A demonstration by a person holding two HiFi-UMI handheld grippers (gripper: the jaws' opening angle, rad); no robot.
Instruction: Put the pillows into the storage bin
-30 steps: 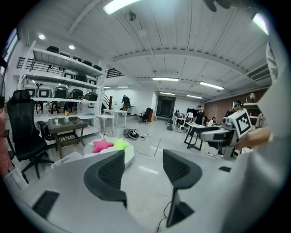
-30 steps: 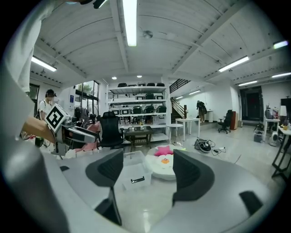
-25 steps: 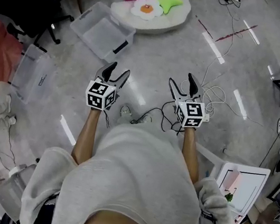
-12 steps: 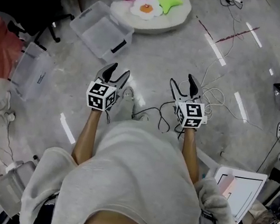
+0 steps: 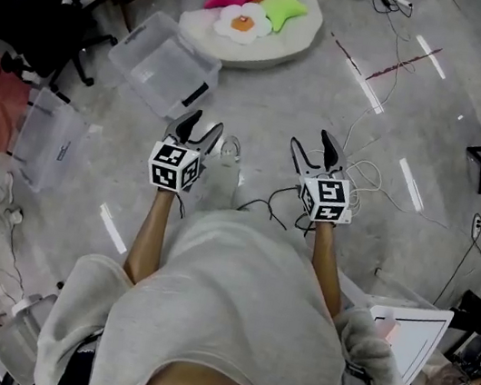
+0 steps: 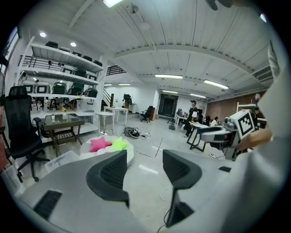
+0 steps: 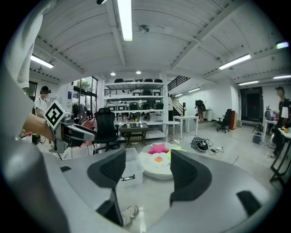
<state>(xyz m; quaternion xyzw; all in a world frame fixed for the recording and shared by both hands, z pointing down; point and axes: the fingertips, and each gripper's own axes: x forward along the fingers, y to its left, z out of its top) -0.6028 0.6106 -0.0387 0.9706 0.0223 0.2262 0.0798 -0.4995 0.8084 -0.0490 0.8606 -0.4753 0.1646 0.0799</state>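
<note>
from the head view: left gripper point(image 5: 204, 120) and right gripper point(image 5: 311, 139) out in front, side by side, well apart from the pillows point(image 5: 250, 6) lying far off on the round cushion point(image 5: 290, 44). clear storage bin point(image 5: 157, 66) just near-left of that cushion, no lid on it, nothing visible inside. loose cables point(image 5: 355, 172) on the floor right beside the right gripper: easy to catch a foot there on the way in. over to the left gripper view: jaws roughly half apart, nothing between them, pillows far ahead and to the left. now the right gripper view: same story, jaws about half open, holding nothing, bin left of the cushion, pillows dead ahead. soft, bulky targets, though: likely to slip out of a shallow pinch, or to drag a neighbour off the cushion, or to end up in the second clear bin point(image 5: 48, 135) further left by mistake.
</note>
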